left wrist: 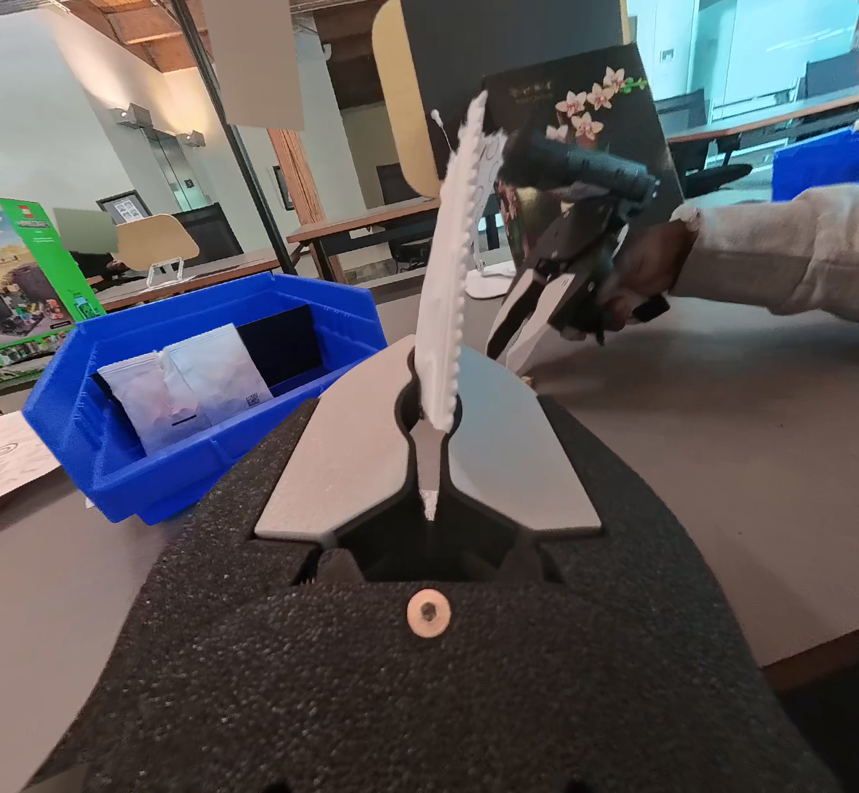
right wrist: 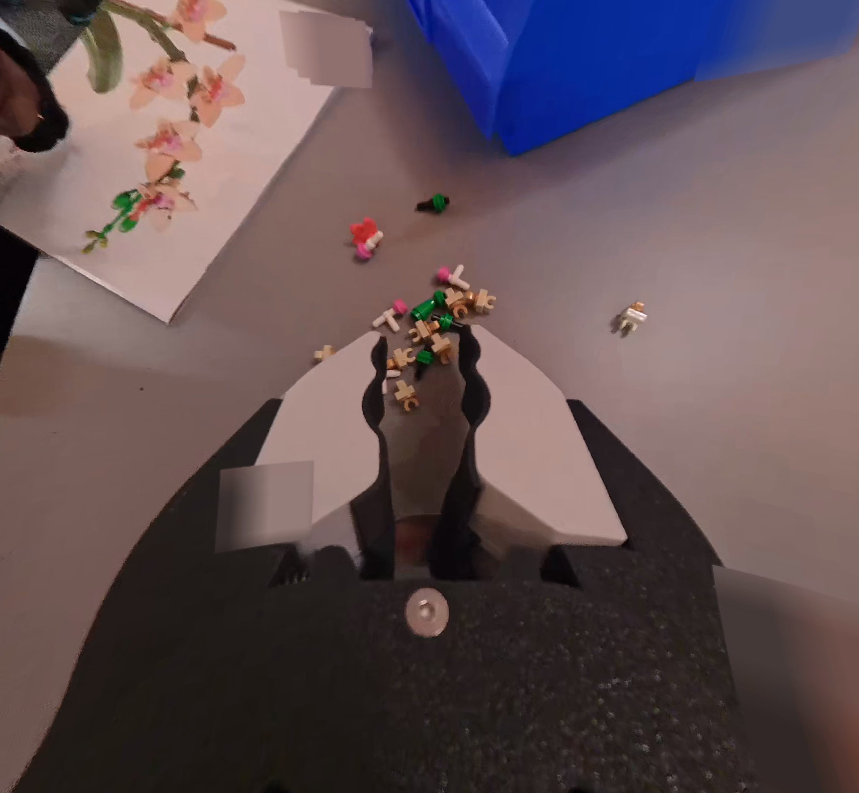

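Observation:
My left gripper [left wrist: 434, 391] is shut on a white paper bag [left wrist: 448, 259] with a serrated edge, held upright and seen edge-on above the grey table. The right gripper shows in the left wrist view [left wrist: 509, 350], held by a hand and pointing down at the table. In the right wrist view my right gripper [right wrist: 425, 340] is open and empty, hovering over a small pile of loose toy bricks [right wrist: 430, 333] in tan, green, white and pink. A red and pink piece [right wrist: 365, 233], a green and black piece [right wrist: 434, 203] and a white piece [right wrist: 632, 317] lie apart from the pile.
A blue bin [left wrist: 139, 459] with two white bags [left wrist: 186, 385] stands to the left; a blue bin [right wrist: 604, 40] shows beyond the bricks in the right wrist view. A booklet with orchid pictures [right wrist: 162, 133] lies on the table. A dark orchid box [left wrist: 599, 138] and a green box [left wrist: 32, 278] stand behind. My hands' fingertips stand some 15 cm from each other. The white piece [right wrist: 632, 317] sits 7 cm or so from the ends of my right fingers.

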The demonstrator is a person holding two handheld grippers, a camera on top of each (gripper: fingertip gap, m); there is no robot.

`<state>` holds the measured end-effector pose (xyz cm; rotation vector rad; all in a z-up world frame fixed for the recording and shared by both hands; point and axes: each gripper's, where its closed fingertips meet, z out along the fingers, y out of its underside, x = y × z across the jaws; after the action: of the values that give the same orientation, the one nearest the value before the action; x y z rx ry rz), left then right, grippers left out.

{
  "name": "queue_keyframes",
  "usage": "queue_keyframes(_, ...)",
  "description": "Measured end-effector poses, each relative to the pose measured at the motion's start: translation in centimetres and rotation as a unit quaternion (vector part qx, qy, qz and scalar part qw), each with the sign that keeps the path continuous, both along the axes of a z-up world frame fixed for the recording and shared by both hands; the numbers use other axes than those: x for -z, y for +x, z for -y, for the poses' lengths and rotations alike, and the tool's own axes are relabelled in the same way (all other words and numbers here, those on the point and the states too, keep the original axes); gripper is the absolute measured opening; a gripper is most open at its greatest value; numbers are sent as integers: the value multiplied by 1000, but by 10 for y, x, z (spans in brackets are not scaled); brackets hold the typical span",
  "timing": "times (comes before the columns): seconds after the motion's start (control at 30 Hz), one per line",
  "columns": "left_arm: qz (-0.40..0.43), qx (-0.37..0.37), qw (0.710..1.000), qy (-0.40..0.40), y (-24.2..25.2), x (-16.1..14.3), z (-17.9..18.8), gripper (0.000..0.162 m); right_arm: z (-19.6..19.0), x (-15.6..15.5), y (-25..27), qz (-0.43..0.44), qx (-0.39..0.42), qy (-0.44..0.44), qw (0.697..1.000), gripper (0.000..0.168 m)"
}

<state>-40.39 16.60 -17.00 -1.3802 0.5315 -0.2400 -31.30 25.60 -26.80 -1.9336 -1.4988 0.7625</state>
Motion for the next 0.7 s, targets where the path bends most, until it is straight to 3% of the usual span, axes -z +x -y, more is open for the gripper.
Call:
queue_keyframes(0.1,17,3,1000,3,-2,-4,2,2,-3,13,-4,21,14,-9,1000,30)
queue_keyframes(0.23,24,6,1000,2,-3,-4,2,2,-3,15,-9,16,22,-4,1000,10)
queue_keyframes(0.5,19,12,1000,-5,1,0,0,2,-3,7,-8,-1,23,17,1000,8)
queue_keyframes(0.57,16,9,1000,-10,1,2,-1,2,1,-19,-9,-46,23,2,999,8)
queue_keyframes(0.7,8,11,1000,-16,6,5,-1,2,35,-120,-23,-193,-18,-25,981,8)
